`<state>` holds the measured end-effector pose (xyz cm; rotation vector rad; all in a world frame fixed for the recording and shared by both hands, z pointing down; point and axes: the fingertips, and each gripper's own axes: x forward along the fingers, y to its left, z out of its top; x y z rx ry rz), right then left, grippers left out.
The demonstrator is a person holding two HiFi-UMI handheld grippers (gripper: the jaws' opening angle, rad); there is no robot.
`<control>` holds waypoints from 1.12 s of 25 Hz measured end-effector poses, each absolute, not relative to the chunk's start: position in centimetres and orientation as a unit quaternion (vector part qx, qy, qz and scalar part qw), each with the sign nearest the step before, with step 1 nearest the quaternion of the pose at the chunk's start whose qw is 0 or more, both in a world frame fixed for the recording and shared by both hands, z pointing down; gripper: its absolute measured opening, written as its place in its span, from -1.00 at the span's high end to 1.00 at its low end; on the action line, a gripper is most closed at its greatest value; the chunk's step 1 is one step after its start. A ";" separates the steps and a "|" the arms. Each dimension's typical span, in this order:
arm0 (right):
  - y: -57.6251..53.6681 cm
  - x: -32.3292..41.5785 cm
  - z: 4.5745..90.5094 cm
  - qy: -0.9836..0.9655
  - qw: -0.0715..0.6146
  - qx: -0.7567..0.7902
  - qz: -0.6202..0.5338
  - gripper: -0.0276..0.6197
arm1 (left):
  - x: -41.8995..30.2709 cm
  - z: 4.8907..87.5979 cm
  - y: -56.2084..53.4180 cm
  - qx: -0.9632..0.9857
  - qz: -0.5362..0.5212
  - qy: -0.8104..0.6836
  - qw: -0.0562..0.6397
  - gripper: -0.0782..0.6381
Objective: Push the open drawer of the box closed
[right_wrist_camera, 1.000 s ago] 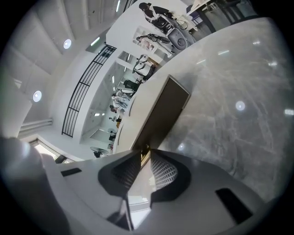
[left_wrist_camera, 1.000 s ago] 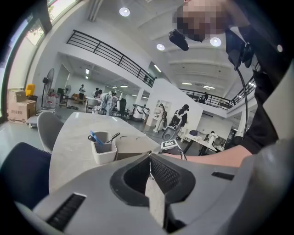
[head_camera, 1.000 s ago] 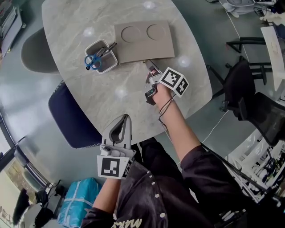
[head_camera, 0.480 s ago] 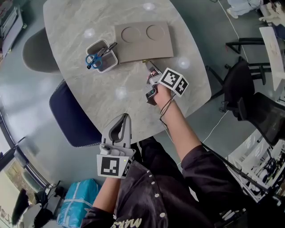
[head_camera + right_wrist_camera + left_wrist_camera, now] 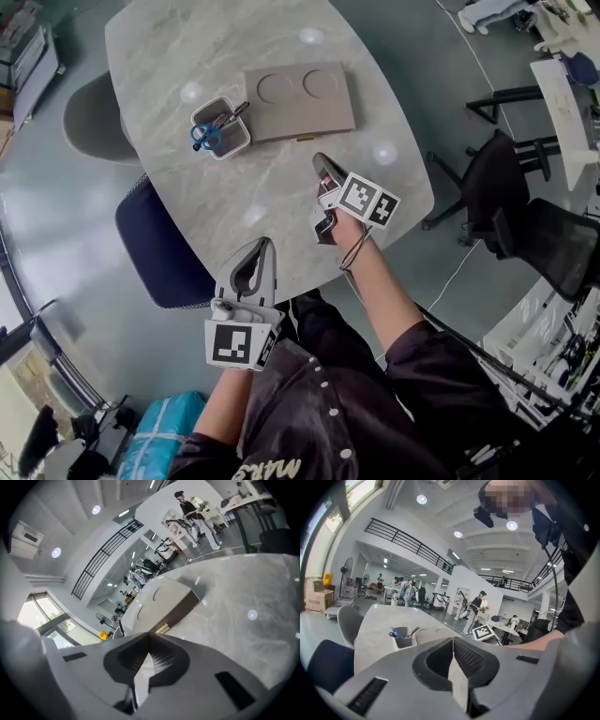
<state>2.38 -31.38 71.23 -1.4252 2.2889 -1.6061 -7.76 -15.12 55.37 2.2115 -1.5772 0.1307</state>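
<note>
Located the box (image 5: 300,94) flat on the far half of the table (image 5: 281,216), top with two round recesses facing up, one long side turned toward the person. Found the drawer front (image 5: 180,609) along that near side, dark, with a small brass knob (image 5: 305,138) at its middle. Read it as flush or very nearly flush with the box body, so judged the push mostly done, with at most a last sliver of travel left; cannot settle that from these views. Noted the right tool (image 5: 323,169) near the knob but apart from it, pointed at the drawer front, jaws pressed together on nothing. Noted the left tool (image 5: 262,248) well back at the near table edge, jaws likewise together and empty, idle. For a clean finish: keep the right tool closed to give one blunt tip and meet the front at or just beside the knob. Push straight along the drawer's travel, low and level, to avoid skewing the drawer or sliding the probably light box across the smooth top. Mind the cup (image 5: 239,145) of scissors just beside its left end. Bring the left tool behind the box as a stop at any sign of sliding. Stop at flush.
</note>
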 end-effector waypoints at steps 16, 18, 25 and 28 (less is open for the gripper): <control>-26.4 3.4 53.2 0.847 -0.018 -0.458 -0.270 0.92 | -7.8 46.9 -15.9 0.812 0.013 -0.567 0.137 0.73; -25.4 3.9 51.1 0.854 -0.015 -0.462 -0.238 0.92 | -7.9 45.6 -16.3 0.813 0.007 -0.568 0.126 0.73; -22.3 5.5 44.6 0.869 0.003 -0.470 -0.156 0.92 | -7.9 41.6 -16.1 0.820 -0.011 -0.565 0.092 0.73; -21.2 6.4 42.6 0.868 0.013 -0.480 -0.130 0.92 | -8.2 40.4 -15.8 0.821 -0.011 -0.566 0.080 0.73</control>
